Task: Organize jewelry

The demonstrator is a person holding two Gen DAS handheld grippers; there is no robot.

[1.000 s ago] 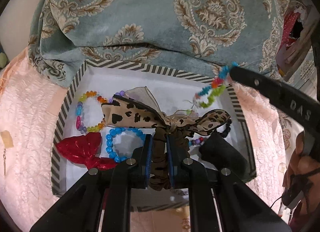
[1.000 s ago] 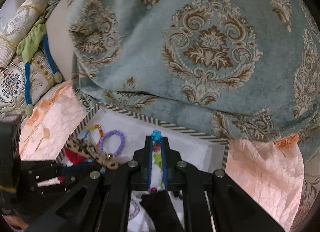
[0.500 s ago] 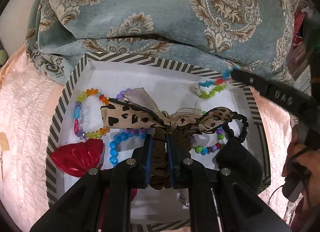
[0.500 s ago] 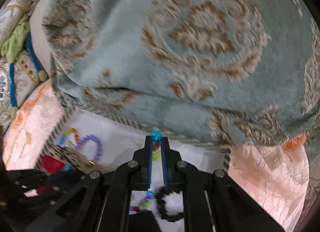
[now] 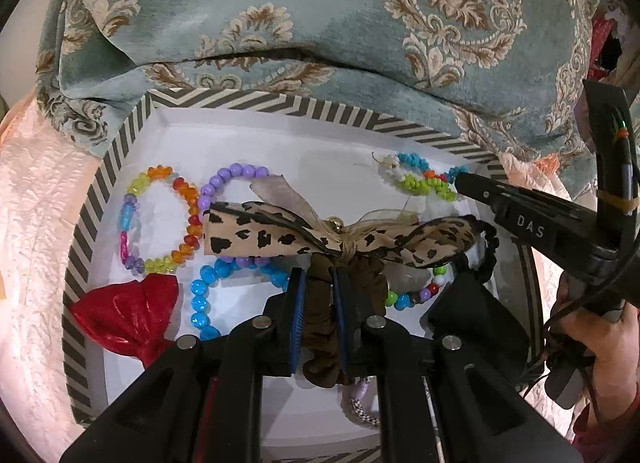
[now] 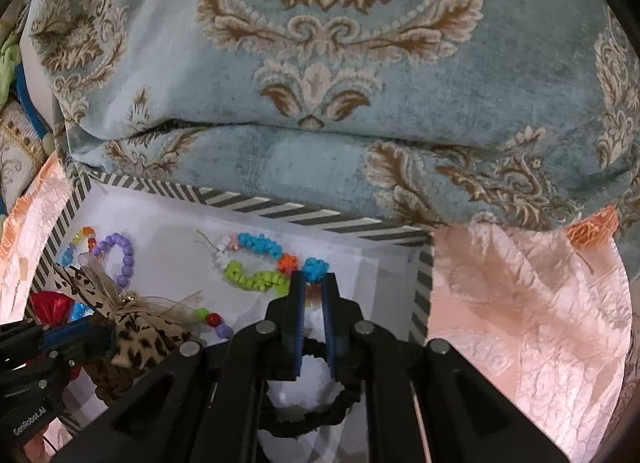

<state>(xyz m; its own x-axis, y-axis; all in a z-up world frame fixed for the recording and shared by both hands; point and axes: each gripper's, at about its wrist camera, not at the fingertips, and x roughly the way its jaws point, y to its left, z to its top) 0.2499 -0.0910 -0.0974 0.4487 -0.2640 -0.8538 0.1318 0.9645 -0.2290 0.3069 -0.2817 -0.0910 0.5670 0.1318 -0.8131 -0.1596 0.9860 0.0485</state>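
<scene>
Now your left gripper (image 5: 318,295) pinches leopard-bow scrunchie (image 5: 340,239) over striped box (image 5: 256,100), ready to drop. Right gripper (image 6: 313,283) at 2 o'clock, fingers narrowly parted, possibly releasing braided bracelet (image 6: 260,263).

One striped-rim box (image 5: 104,183) holds the lot. Beaded bracelets number five: one rainbow crystal bracelet (image 5: 188,199) at the far left, one purple bead bracelet (image 5: 236,173) beside it, one blue bead bracelet (image 5: 198,295) nearer, one mixed-colour bead bracelet (image 5: 404,299) right of centre, and one knotted blue-green bracelet (image 5: 420,185) at the far right. There are two bows: one leopard-print bow (image 5: 280,235) on a brown scrunchie (image 5: 320,343), and one red bow (image 5: 128,311) at the near left. One black hair tie (image 6: 304,423) lies near the right. Two tools are in view, the left tool (image 5: 318,283) and the right tool (image 6: 312,287).
</scene>
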